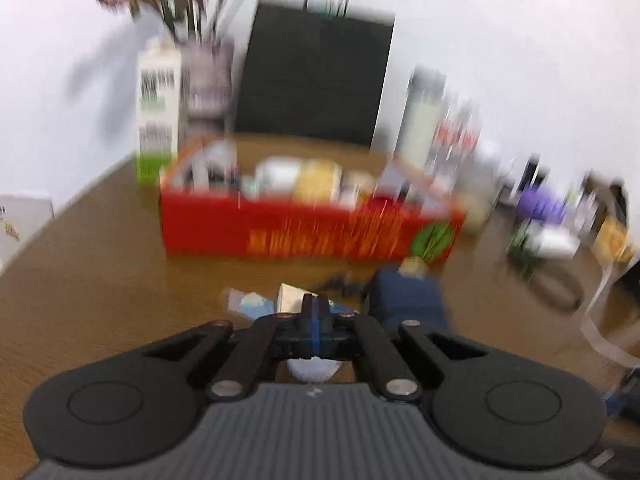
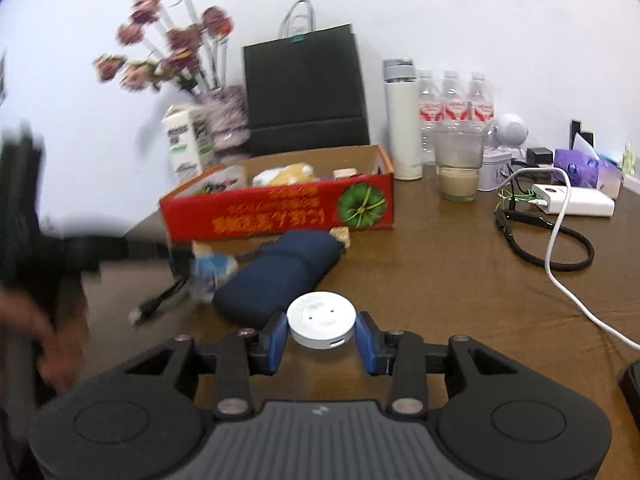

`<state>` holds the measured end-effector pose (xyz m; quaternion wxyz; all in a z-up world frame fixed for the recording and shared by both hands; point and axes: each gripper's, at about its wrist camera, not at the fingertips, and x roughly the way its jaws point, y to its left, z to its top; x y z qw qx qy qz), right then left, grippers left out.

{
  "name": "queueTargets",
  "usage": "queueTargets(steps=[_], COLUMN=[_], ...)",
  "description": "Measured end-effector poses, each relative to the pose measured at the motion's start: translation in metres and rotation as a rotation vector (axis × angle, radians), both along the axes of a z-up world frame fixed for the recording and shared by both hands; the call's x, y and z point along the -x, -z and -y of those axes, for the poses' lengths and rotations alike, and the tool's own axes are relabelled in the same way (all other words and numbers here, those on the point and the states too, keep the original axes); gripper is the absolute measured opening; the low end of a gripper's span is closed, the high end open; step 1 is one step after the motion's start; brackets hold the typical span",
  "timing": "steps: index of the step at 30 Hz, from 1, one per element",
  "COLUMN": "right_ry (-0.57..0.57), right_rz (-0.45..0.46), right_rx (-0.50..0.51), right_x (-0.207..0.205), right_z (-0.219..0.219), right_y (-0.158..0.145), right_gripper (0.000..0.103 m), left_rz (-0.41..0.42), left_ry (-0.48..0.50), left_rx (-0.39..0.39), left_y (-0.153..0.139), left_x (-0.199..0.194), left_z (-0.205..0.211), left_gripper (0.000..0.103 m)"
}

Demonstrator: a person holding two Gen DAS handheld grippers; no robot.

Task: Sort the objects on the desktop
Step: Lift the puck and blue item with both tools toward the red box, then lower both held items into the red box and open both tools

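My right gripper (image 2: pixel 321 336) has its blue fingers (image 2: pixel 277 342) against both sides of a round white puck-shaped device (image 2: pixel 321 325) on the brown table. Behind it lie a dark blue pouch (image 2: pixel 280 272) and a small blue-and-white packet (image 2: pixel 210 270). A red cardboard box (image 2: pixel 280 210) with several items inside stands further back. My left gripper (image 1: pixel 316 312) is shut, with nothing visible between its fingers; the blue-and-white packet (image 1: pixel 254 304) and the pouch (image 1: pixel 406 296) lie just beyond it. The left view is motion-blurred. The left gripper's blurred arm (image 2: pixel 60 256) shows at the right view's left edge.
Behind the box (image 1: pixel 304 224) stand a milk carton (image 2: pixel 186 146), flower vase (image 2: pixel 224 116) and black paper bag (image 2: pixel 306 88). To the right are a white flask (image 2: pixel 402 120), water bottles (image 2: pixel 452 108), a glass cup (image 2: pixel 458 168), a white power bank (image 2: pixel 572 200) with cable, and a purple tissue box (image 2: pixel 580 166).
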<state>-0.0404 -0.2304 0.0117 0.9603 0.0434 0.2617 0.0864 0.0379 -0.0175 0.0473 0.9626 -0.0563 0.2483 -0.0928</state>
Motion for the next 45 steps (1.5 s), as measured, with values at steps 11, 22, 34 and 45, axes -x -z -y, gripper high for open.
queueTargets(steps=[11,22,34,45], right_ry=[-0.065,-0.046,-0.043,-0.044], right_rz=[0.077,0.214,0.325,0.163], right_rx=[-0.023,-0.013,-0.094,-0.153], right_x=[0.031,0.067,0.019,-0.174], right_z=[-0.012,-0.011,0.01,0.025], right_y=[-0.023,-0.056,-0.121,-0.158], right_gripper=[0.036,0.036,0.036,0.036], left_rz=[0.136,0.235,0.397,0.201], left_ry=[-0.048,-0.079,-0.125,0.004], left_rx=[-0.022,-0.059,-0.044,-0.042], left_y=[-0.037,-0.051,-0.109,-0.128], left_x=[0.109,0.165,0.098,-0.094], left_z=[-0.019,-0.018,-0.039,-0.022], left_gripper=[0.001,0.001,0.001,0.001])
